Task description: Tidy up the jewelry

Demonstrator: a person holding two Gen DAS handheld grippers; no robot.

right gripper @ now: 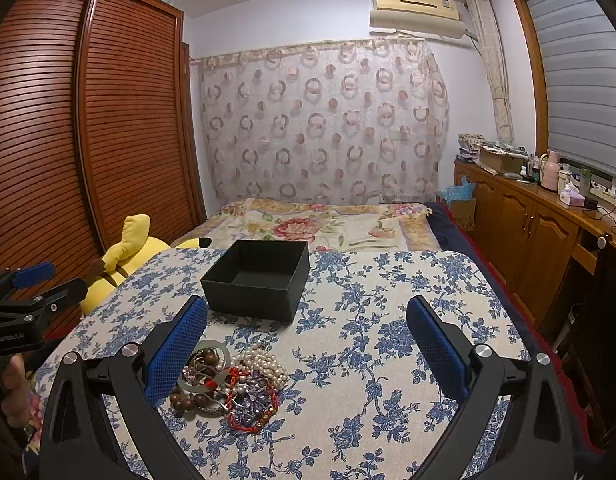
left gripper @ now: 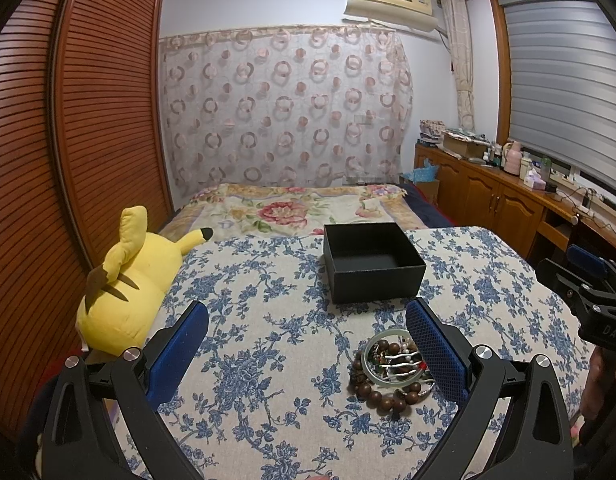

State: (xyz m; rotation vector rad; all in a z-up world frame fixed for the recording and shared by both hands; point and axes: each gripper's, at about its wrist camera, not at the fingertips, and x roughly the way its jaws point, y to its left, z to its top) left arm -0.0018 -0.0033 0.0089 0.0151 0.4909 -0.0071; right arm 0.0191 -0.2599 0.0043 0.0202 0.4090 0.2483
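Note:
A pile of jewelry lies on the blue-flowered tablecloth: brown wooden beads, a pale green bangle, white pearls, red cord and purple beads. Behind it stands an open black box with nothing visible inside. My left gripper is open and empty, its right finger beside the pile. My right gripper is open and empty, its left finger next to the pile. Each gripper also shows at the edge of the other's view: the right gripper and the left gripper.
A yellow plush toy lies at the table's left edge. A bed with a floral blanket is beyond the table. A slatted wooden wardrobe stands left. Wooden cabinets with clutter run along the right wall.

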